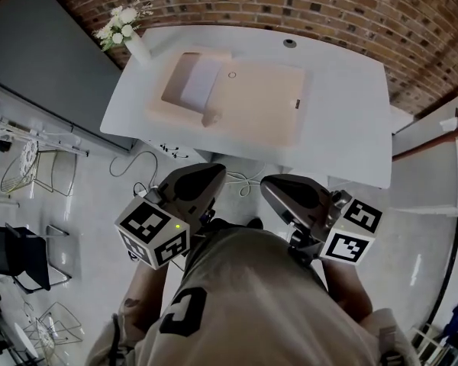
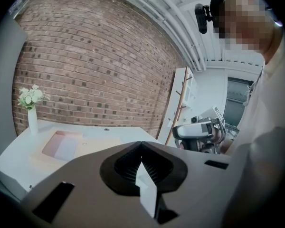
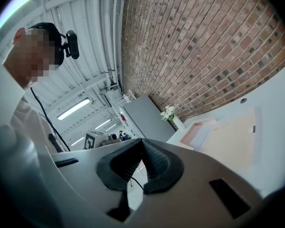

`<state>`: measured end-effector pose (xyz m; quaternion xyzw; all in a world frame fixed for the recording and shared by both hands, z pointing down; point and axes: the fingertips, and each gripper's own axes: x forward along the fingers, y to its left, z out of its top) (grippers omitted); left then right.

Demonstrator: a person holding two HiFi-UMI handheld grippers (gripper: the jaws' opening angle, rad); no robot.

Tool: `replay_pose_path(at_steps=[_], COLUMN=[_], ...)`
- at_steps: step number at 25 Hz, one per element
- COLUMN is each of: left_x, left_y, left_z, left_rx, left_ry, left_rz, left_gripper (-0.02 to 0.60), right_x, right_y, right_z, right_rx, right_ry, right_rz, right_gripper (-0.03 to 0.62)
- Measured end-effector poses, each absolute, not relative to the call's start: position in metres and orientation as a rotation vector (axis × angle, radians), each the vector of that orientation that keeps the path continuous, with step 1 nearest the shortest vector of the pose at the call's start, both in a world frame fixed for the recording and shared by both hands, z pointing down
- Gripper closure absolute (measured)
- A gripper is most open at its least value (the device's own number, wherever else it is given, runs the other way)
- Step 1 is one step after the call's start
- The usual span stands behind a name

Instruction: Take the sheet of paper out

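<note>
The left tongs (image 1: 212, 171) and right tongs (image 1: 270, 183) are closed tight and empty, well short of the pale rectangular sheet of paper (image 1: 199, 83) ahead in the beige flat tray (image 1: 269, 105) on the white table (image 1: 351, 117); arriving closed, they could crumple it.

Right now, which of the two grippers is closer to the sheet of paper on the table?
Left. The left gripper hangs short of the table, roughly in line with the sheet of paper; the right gripper hangs level with it, further to the right.
</note>
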<state>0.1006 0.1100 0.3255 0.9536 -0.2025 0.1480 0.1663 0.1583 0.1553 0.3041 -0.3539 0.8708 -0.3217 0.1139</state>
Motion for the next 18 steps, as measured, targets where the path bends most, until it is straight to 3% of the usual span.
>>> replay_pose_path(at_steps=[18], left_x=[0.1045], left_y=[0.114], left_z=[0.3259], left_rx=[2.736], left_ry=[-0.571], left_rz=[0.483], left_gripper=[0.568], right_x=[0.1606], right_y=[0.1521], right_z=[0.3077], right_rx=[-0.996], right_ry=[2.5], right_rz=[-0.95], right_gripper=[0.571])
